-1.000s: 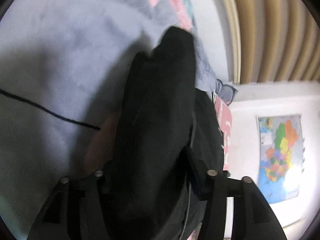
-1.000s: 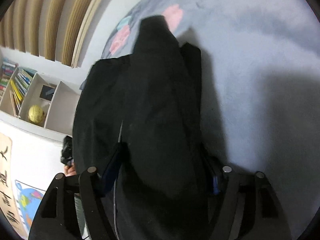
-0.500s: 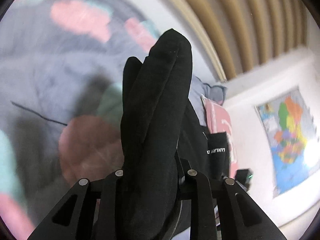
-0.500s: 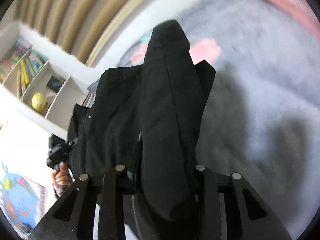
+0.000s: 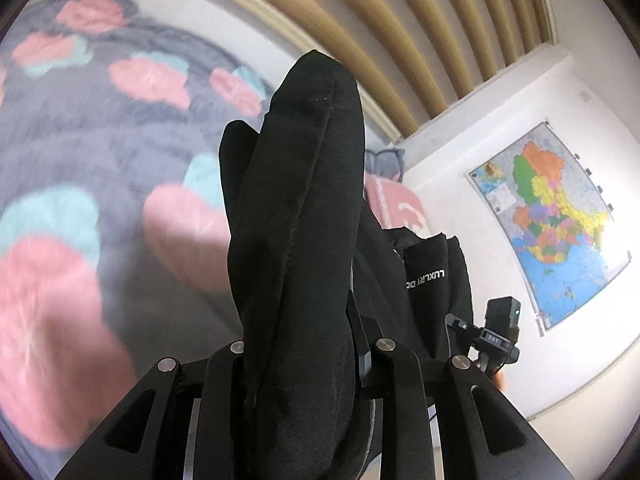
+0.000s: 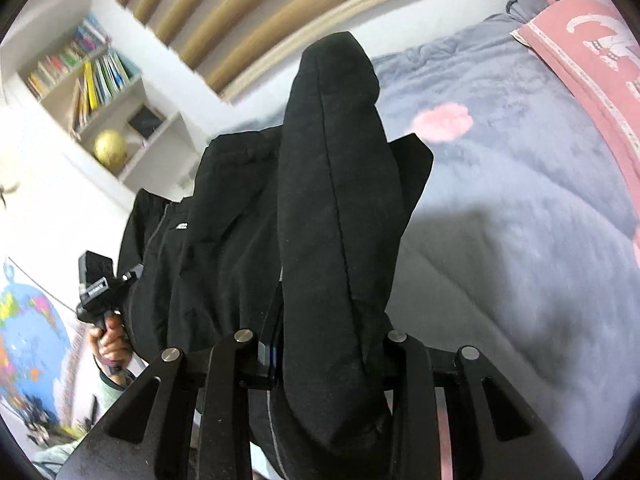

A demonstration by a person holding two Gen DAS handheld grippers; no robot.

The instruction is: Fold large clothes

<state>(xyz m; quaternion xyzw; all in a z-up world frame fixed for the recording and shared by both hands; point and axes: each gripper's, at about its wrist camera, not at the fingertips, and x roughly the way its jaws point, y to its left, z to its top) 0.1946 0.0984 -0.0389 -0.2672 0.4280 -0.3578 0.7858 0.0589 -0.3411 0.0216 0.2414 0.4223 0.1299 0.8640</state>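
Garment lift underway: black jacket point(image 5: 296, 240) clamped in left gripper point(image 5: 306, 350) and in right gripper point(image 6: 320, 340), jaws of both pinched tight on bunched fabric. Versus a second ago, both cameras have tilted up from grey floral duvet point(image 5: 80, 128) toward slatted wall point(image 5: 400, 20), so jacket hangs in air between the grippers, off the bed. Likely mid-carry for next fold.
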